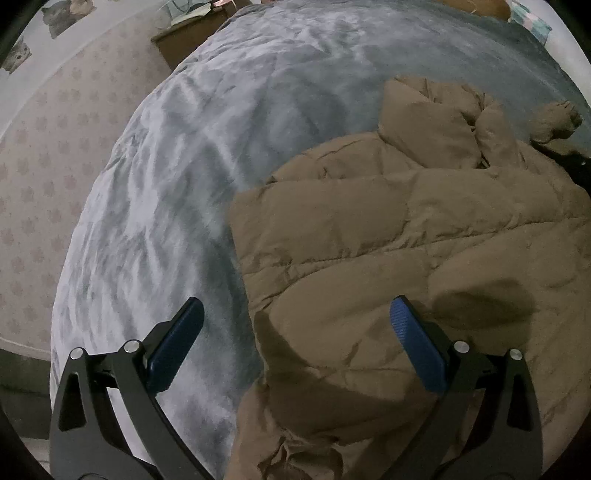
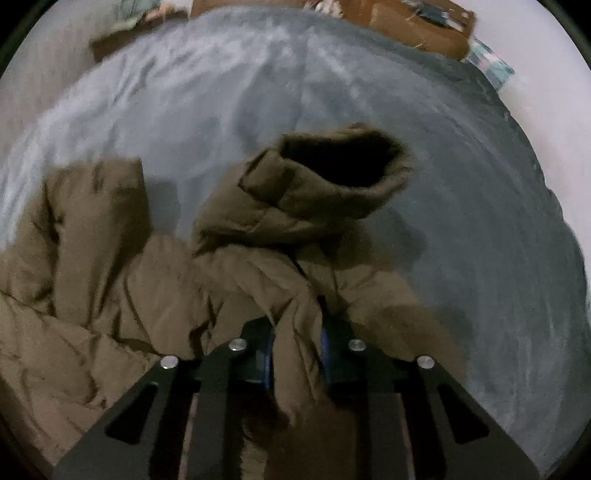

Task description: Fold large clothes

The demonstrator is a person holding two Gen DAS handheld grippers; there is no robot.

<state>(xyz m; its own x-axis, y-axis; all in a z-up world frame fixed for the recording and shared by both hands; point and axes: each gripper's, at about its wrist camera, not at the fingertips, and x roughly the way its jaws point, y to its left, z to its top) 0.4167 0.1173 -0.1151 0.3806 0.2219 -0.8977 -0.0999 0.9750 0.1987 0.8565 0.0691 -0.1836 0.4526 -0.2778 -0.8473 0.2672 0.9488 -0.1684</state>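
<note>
Left wrist view: the left gripper [image 1: 295,325] hangs with its jaws spread wide and nothing between the blue pads [image 1: 417,350] — one pad over the grey blanket [image 1: 177,192], the other over the brown padded coat [image 1: 388,240]. The coat fills the lower right of the frame, quilted and rumpled, its edge running down the middle; a bunched sleeve or collar sits at upper right. The blanket covers the bed across the centre and left. A patterned floor [image 1: 48,166] shows at far left, a wooden piece of furniture [image 1: 188,40] at the top. Right wrist view: the right gripper [image 2: 297,354], bottom centre, is clamped on a fold of the coat [image 2: 110,280] — brown fabric is pinched between the pads. The coat's hood [image 2: 332,173] stands up at centre, dark opening facing the camera, blurred. Cardboard box [image 2: 406,26] at top right.
</note>
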